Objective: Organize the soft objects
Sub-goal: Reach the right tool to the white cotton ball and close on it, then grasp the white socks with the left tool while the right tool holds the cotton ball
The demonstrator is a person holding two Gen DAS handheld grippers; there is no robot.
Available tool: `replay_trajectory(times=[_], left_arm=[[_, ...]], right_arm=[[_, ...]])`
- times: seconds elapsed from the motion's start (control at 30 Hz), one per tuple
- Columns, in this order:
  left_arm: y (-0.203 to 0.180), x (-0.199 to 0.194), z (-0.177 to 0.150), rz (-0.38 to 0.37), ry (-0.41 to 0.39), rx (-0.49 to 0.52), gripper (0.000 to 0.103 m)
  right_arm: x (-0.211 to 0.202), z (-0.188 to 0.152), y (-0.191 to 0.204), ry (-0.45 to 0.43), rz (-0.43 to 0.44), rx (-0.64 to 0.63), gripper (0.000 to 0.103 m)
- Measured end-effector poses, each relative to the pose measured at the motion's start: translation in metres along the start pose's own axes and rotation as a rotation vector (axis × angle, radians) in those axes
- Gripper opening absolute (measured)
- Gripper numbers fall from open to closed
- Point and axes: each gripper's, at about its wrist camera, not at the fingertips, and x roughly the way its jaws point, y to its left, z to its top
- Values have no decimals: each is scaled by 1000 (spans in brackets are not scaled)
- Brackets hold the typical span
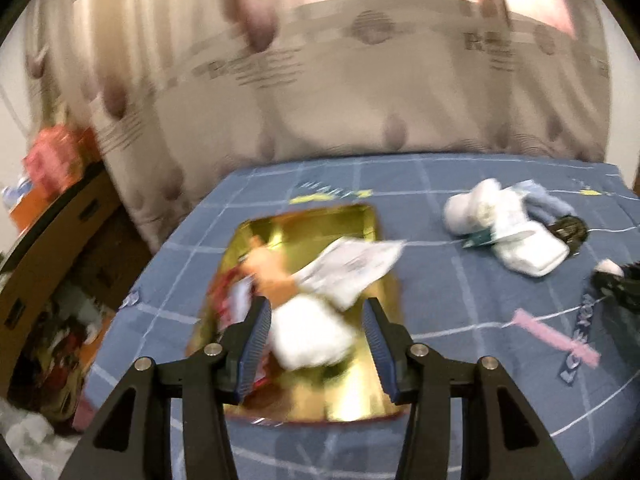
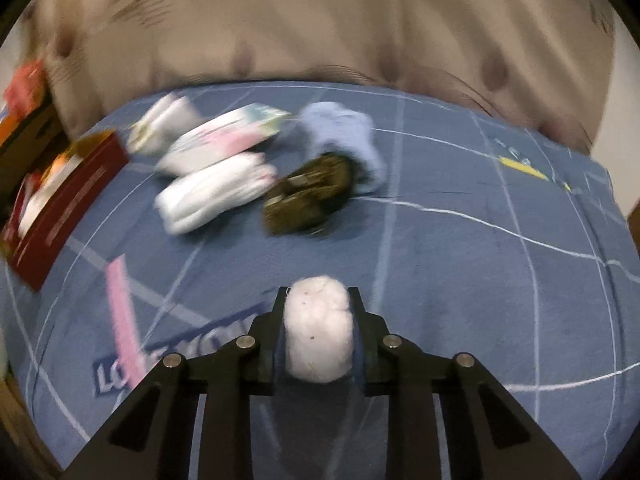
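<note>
My left gripper is open over a gold-lined box on the bed. Blurred white soft items and a paper-wrapped pack lie in the box below the fingers, and the pads do not press on them. My right gripper is shut on a white fluffy ball, held above the blue bedcover. Farther back lie white sock bundles, a light blue sock and a dark brown bundle. The same pile of white socks shows to the right in the left wrist view.
The red outside of the box stands at the left in the right wrist view. A pink strip and a printed blue band lie on the cover. A beige patterned curtain hangs behind the bed, and cardboard boxes stand at the left.
</note>
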Motion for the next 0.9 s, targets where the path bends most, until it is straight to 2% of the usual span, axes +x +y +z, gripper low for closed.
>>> replay_trajectory(times=[0.13,0.23,0.5,0.63,0.9], left_arm=[[-26,8,19,-131,3,16,54],[-46,16,31,-191,-4,39,56],[-111,58,61,-284,38,118,56],[-137,83,74,-296,73,140,56],[-146,117,86,-268,133,106,56]], right_arm=[[13,11,-25,13,-44,51,23],[17,12,-31,1,-64,40,23],[18,13,-31,0,-62,36,24],[19,13,-31,1,-55,33,27],[19,13,-33,0,-38,41,28]])
